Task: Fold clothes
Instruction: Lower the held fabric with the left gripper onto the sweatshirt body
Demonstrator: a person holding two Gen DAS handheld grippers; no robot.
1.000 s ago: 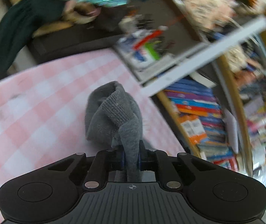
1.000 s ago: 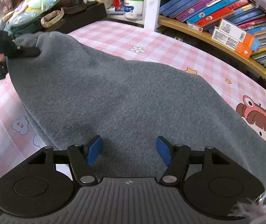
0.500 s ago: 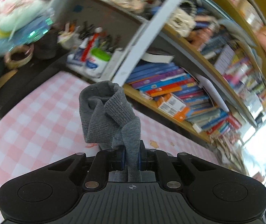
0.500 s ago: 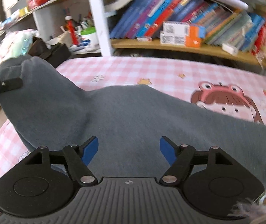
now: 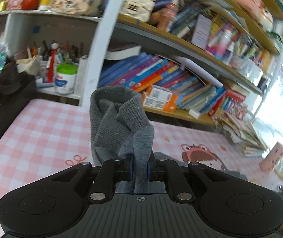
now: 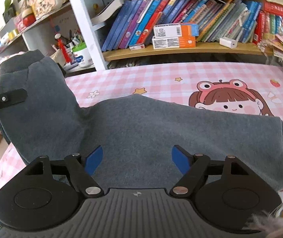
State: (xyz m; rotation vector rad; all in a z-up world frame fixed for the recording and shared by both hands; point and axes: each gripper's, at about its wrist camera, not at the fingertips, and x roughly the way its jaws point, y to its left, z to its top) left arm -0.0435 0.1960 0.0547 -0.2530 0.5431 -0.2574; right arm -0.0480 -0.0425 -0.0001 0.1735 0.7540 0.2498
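Observation:
A grey knitted sweater (image 6: 133, 127) lies across the pink checked cloth (image 6: 161, 75). Its ribbed cuff end (image 5: 117, 121) is lifted off the surface, with my left gripper (image 5: 139, 168) shut on it. In the right wrist view that gripper's black finger (image 6: 8, 98) shows at the far left, clamped on the raised sleeve. My right gripper (image 6: 136, 159) hovers just above the sweater's body. Its jaws are opening and nothing sits between the blue pads (image 6: 94, 158).
Bookshelves (image 6: 181, 25) full of coloured books run along the far side of the cloth. A white tub with a green lid (image 5: 65, 81) and a pen holder stand at the back left. A cartoon girl print (image 6: 226, 103) lies beyond the sweater.
The left gripper rose and rolled, carrying the cuff up so that the shelves now fill its view. The right gripper's jaws spread wider and its view swung towards the bookshelf.

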